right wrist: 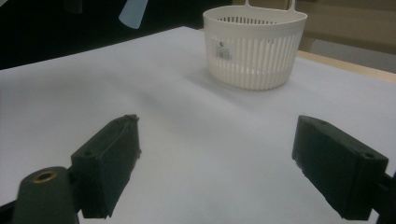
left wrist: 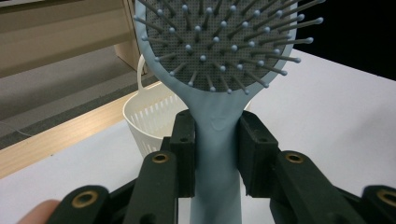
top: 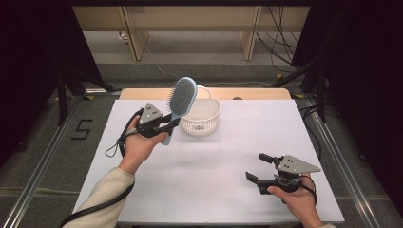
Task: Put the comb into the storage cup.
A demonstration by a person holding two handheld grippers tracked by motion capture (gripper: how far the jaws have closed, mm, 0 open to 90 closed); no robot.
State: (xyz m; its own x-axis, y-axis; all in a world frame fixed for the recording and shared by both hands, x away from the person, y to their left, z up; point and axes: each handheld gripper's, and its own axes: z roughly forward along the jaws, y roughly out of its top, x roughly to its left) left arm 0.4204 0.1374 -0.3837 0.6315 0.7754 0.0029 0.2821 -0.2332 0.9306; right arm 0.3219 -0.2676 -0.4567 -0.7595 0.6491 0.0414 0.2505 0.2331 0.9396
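Note:
A light blue hairbrush (top: 183, 97) with a grey bristle pad is held up above the table's left side, head up and tilted toward the basket. My left gripper (top: 172, 124) is shut on its handle. In the left gripper view both black pads (left wrist: 184, 149) press the sides of the hairbrush (left wrist: 219, 42) neck just below the head. A white slatted basket (top: 202, 124) stands at the back middle of the table, right behind the brush. My right gripper (top: 255, 167) rests low at the front right, open with nothing between its jaws; the right gripper (right wrist: 215, 135) faces the basket (right wrist: 254, 60).
The white table top (top: 214, 166) lies bare between the two hands. A wooden strip (top: 256, 92) runs along its far edge. Beyond it are floor, wooden furniture legs and cables. The basket (left wrist: 144, 121) carries a small label on its wall.

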